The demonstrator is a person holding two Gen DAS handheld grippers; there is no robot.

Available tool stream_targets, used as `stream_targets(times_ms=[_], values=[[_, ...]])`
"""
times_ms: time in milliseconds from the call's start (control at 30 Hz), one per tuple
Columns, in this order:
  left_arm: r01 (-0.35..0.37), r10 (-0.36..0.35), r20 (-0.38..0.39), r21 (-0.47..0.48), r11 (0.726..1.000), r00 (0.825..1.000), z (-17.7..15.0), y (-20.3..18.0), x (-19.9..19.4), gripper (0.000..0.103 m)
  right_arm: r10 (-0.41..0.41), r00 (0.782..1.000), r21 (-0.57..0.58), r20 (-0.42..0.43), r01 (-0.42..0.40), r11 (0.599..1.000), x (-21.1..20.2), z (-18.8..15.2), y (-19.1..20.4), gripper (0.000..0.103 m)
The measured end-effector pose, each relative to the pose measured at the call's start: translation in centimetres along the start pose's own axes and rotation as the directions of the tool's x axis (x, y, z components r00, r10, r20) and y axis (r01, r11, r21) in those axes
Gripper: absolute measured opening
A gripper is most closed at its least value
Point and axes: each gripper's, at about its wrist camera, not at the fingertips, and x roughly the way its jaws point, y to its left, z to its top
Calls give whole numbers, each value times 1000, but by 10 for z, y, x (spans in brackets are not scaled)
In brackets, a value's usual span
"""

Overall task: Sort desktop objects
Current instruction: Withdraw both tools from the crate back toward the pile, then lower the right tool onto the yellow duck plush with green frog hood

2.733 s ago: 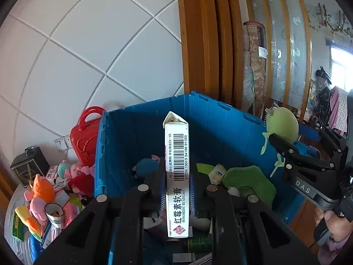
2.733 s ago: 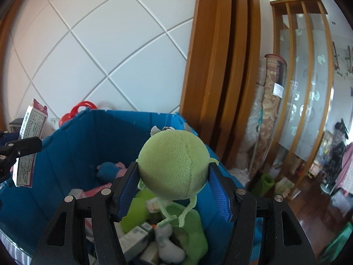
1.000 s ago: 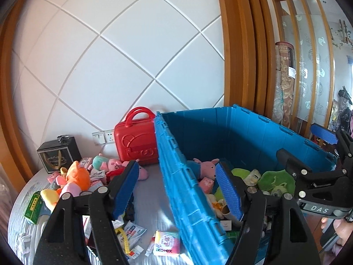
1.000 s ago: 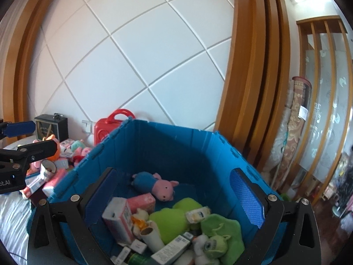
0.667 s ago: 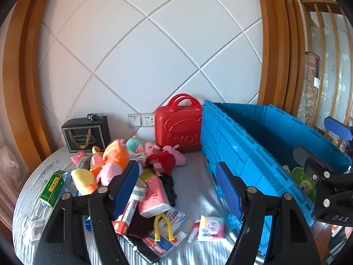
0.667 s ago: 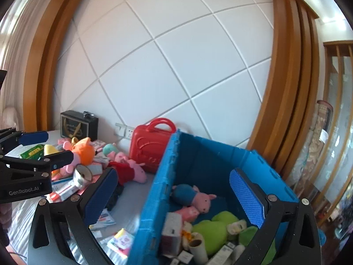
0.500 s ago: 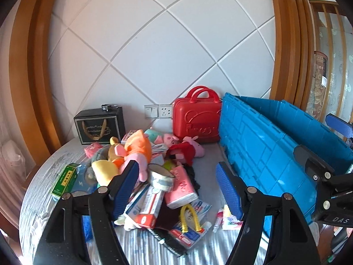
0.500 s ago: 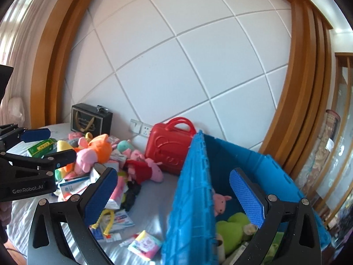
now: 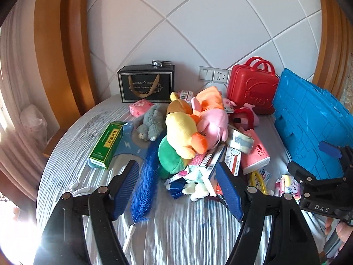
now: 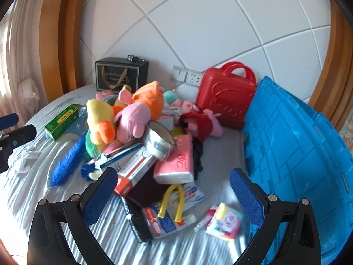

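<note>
A heap of toys and boxes lies on the striped grey cloth. In it are a yellow duck plush (image 9: 184,135), a pink plush (image 9: 213,119), a pink tissue pack (image 10: 179,162) and a red-and-white box (image 10: 134,169). My left gripper (image 9: 176,190) hangs open over the heap's near edge, above a blue feather duster (image 9: 145,183). My right gripper (image 10: 172,195) is open too, above a dark pouch with a yellow handle (image 10: 171,202). Neither holds anything. The blue crate (image 10: 295,154) stands at the right.
A red toy suitcase (image 9: 252,86) and a black gift box (image 9: 145,84) stand against the white wall. A green box (image 9: 107,141) lies left of the heap. A small pink packet (image 10: 224,222) lies near the crate. The right gripper (image 9: 320,183) shows in the left wrist view.
Both grippers swung left from over the blue crate to the heap on the cloth and came lower. Earlier they held a carton and a green plush; both stayed open through the last second.
</note>
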Motion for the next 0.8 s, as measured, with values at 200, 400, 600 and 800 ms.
stream_targets(times_ms=[200, 400, 600, 800], values=[[-62, 60, -65, -21, 998, 996, -9, 11, 22, 72, 38, 997, 38, -63, -35, 999, 36, 1, 0, 103], [-128, 125, -129, -13, 992, 984, -19, 12, 39, 72, 99, 989, 95, -108, -89, 991, 73, -6, -9, 103], [-109, 107, -111, -17, 994, 988, 2, 16, 56, 72, 129, 986, 114, -109, -116, 987, 74, -1, -6, 103], [1, 4, -81, 67, 998, 997, 49, 5, 98, 72, 85, 993, 157, -83, -71, 985, 80, 14, -1, 103]])
